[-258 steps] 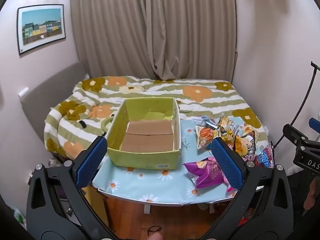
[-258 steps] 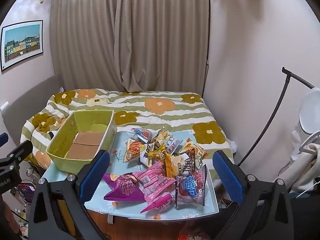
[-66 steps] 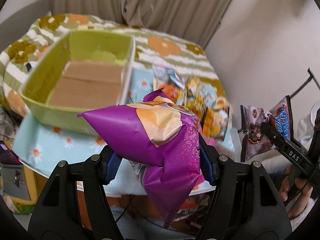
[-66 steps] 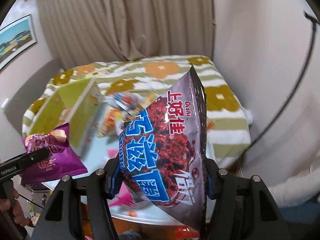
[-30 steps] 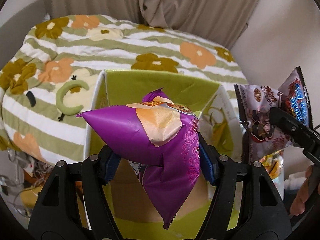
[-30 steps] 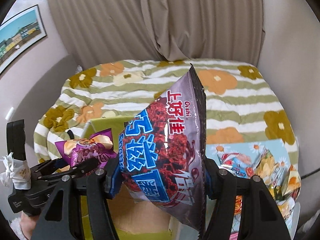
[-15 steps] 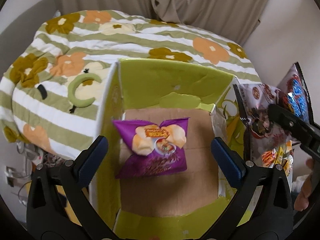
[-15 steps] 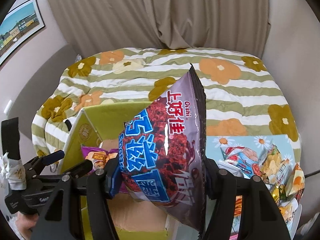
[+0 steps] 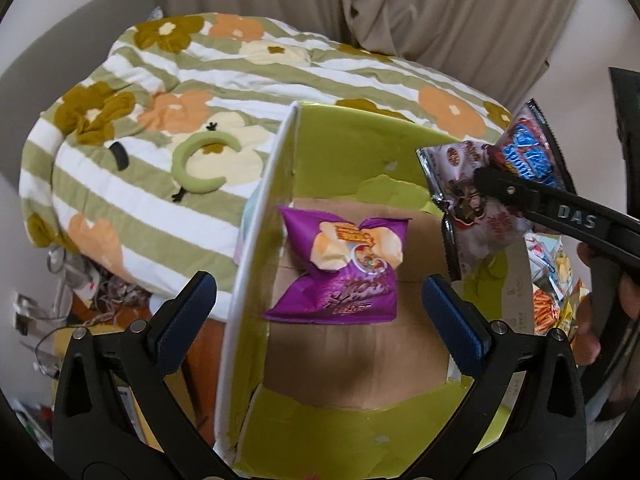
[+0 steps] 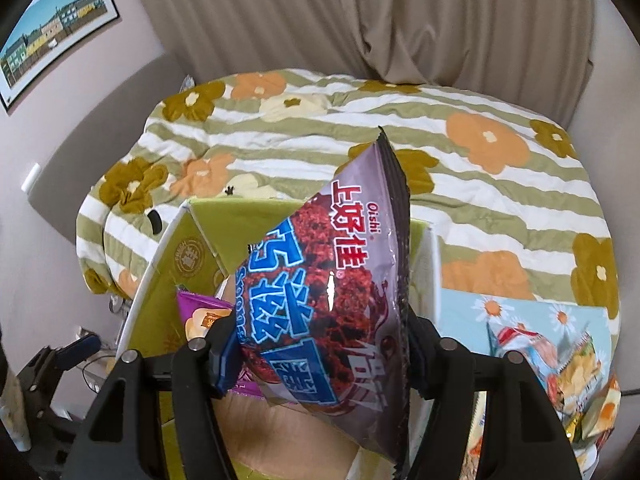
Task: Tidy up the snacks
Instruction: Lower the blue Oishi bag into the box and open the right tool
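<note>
A purple snack bag [image 9: 344, 268] lies on the cardboard floor of the green box [image 9: 256, 240]. My left gripper [image 9: 320, 312] is open and empty, above the box's near end. My right gripper [image 10: 320, 352] is shut on a dark Oishi snack bag [image 10: 332, 288] and holds it above the box [image 10: 168, 280]. In the left wrist view the Oishi bag [image 9: 480, 208] hangs over the box's right side. A corner of the purple bag [image 10: 200, 312] shows behind the right gripper.
Several loose snack bags [image 10: 560, 368] lie on the blue flowered tablecloth [image 10: 480, 312] right of the box. A bed with a striped flowered quilt [image 9: 160, 120] lies behind and left. Curtains [image 10: 360, 20] hang at the back.
My left gripper opened and dropped the purple bag into the box about half a second ago. The right gripper has carried the Oishi bag over the box.
</note>
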`<state>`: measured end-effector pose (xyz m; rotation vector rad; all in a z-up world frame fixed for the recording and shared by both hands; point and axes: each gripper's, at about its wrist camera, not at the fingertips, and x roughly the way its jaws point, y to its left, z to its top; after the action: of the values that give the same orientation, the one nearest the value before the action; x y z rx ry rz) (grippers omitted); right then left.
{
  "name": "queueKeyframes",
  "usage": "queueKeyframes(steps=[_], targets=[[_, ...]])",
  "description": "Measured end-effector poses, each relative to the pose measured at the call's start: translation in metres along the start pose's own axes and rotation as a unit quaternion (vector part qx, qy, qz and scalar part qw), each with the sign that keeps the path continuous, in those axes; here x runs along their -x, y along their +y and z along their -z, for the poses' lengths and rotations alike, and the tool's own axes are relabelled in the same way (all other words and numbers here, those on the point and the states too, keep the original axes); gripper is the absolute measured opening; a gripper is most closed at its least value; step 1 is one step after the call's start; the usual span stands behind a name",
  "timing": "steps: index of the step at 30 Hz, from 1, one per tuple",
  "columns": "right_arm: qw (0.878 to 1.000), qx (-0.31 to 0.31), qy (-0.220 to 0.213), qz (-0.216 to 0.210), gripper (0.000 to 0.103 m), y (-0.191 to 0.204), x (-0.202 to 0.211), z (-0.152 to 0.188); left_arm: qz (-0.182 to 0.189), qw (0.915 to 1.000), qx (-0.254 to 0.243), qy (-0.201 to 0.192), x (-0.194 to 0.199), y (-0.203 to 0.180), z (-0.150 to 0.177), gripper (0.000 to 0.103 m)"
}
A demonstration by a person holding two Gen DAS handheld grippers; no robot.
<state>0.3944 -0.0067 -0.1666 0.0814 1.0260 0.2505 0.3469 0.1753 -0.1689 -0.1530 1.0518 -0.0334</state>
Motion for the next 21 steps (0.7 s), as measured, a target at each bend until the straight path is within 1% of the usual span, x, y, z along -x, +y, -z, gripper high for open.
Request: queueKeyframes(steps=[3,4,5,7,11,17,21], targets=[[1.0,0.016,0.013,-0.004,0.066,0.003,-0.015,-0.003,-0.006,1.0,0.004,0.0,-0.002,0.003,0.0,0.102],[0.999,0.025,0.021,-0.006,0.075,0.004,-0.023,-0.003,-0.007,1.0,0.004,0.001,-0.004,0.003,0.0,0.102],[0.999,0.031,0.025,-0.006,0.087,0.004,-0.028,-0.003,-0.009,1.0,0.003,0.003,-0.005,0.003,0.0,0.102],[0.999,0.043,0.025,-0.001,0.097,0.004,-0.036,-0.001,-0.009,0.9999,0.005,0.006,-0.008,0.003,0.0,0.102],[0.998,0.057,0.004,0.013,0.097,0.003,-0.031,0.003,-0.008,0.9999,0.004,0.008,-0.01,0.003,0.0,0.102],[0.999,0.044,0.008,0.014,0.097,-0.005,-0.02,0.006,-0.002,1.0,0.003,0.008,-0.01,0.006,-0.001,0.102],[0.999,0.033,0.006,0.016,0.097,-0.006,-0.009,0.009,0.0,1.0,-0.005,0.002,-0.003,0.004,-0.003,0.102]])
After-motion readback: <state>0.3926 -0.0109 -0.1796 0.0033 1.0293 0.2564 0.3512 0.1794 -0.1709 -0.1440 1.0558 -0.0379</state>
